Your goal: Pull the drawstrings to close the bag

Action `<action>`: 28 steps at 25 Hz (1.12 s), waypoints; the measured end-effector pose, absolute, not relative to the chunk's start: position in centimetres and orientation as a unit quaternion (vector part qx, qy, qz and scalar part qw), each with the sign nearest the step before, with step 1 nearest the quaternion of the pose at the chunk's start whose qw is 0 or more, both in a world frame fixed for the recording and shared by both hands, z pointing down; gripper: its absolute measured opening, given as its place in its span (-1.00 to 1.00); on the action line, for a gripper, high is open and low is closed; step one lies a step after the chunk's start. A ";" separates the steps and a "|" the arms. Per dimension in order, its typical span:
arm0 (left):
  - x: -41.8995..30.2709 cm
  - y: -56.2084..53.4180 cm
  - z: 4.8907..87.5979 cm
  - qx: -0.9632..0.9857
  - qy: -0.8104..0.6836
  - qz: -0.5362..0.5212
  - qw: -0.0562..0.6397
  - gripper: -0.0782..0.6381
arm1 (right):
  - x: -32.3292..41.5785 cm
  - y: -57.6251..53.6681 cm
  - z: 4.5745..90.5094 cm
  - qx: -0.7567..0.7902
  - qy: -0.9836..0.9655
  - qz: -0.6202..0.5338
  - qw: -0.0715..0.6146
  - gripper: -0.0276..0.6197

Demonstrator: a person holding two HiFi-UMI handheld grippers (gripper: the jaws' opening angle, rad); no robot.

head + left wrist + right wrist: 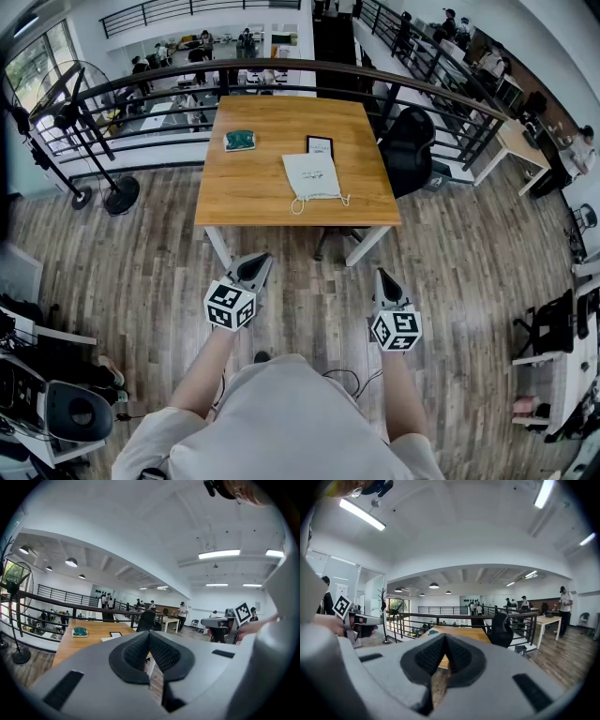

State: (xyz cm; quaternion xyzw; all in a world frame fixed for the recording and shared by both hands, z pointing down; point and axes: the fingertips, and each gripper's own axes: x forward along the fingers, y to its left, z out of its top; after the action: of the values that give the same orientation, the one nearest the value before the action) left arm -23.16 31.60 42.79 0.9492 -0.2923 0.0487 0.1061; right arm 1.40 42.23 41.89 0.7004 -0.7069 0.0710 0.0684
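A white drawstring bag [311, 175] lies flat on the wooden table [253, 192], its mouth and looped cords [320, 201] toward the near edge. Both grippers hover over the floor, well short of the table and touching nothing. My left gripper [255, 266] is shut and empty; in the left gripper view its pads [140, 651] meet, with the bag [108, 639] small and far ahead. The right gripper [382, 278] is also shut with nothing between its pads [433, 656], and it points at the table [461, 633].
A green object [240, 141] and a black-framed slab [320, 145] lie on the table behind the bag. A black office chair [409, 148] stands at the table's right side. A curved railing [281, 70] runs behind. Fan stands [103, 159] are at the left.
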 end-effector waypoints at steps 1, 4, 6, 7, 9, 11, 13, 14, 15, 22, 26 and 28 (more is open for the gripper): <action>-23.3 31.6 42.8 0.949 -0.293 0.049 0.106 -0.80 | 1.3 42.2 41.9 0.703 -0.704 0.067 0.075 -0.92; -23.6 31.6 42.7 0.948 -0.296 0.050 0.105 -0.80 | 1.0 41.9 41.9 0.703 -0.703 0.059 0.087 -0.92; -23.7 31.5 42.7 0.948 -0.297 0.049 0.105 -0.80 | 0.7 41.7 41.9 0.699 -0.707 0.060 0.088 -0.92; -23.7 31.5 42.7 0.948 -0.297 0.049 0.106 -0.80 | 0.6 41.6 41.9 0.698 -0.708 0.061 0.089 -0.92; -23.7 31.5 42.9 0.947 -0.298 0.050 0.107 -0.80 | 0.5 41.6 42.0 0.696 -0.709 0.063 0.089 -0.92; -23.8 31.5 43.1 0.947 -0.299 0.051 0.108 -0.80 | 0.4 41.6 42.2 0.695 -0.711 0.064 0.089 -0.92; -23.9 31.5 43.1 0.946 -0.300 0.052 0.108 -0.80 | 0.4 41.6 42.3 0.695 -0.711 0.065 0.089 -0.92; -23.9 31.5 43.2 0.946 -0.300 0.053 0.107 -0.80 | 0.4 41.6 42.3 0.694 -0.711 0.065 0.089 -0.92; -23.9 31.4 43.2 0.947 -0.300 0.054 0.106 -0.80 | 0.4 41.5 42.3 0.694 -0.711 0.065 0.088 -0.92; -25.1 30.4 43.6 0.948 -0.296 0.057 0.102 -0.80 | -0.7 40.6 42.3 0.700 -0.706 0.065 0.084 -0.92; -26.1 29.5 44.2 0.950 -0.289 0.060 0.102 -0.80 | -1.6 40.1 42.6 0.709 -0.698 0.065 0.082 -0.92; -26.4 29.1 44.5 0.952 -0.284 0.059 0.099 -0.80 | -2.0 39.8 42.9 0.713 -0.693 0.065 0.081 -0.92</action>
State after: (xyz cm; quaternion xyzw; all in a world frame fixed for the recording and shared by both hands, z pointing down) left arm -26.41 29.05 44.49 0.9519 -0.2839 0.0591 0.0992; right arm -2.02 39.84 42.95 0.7131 -0.6933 0.0652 0.0809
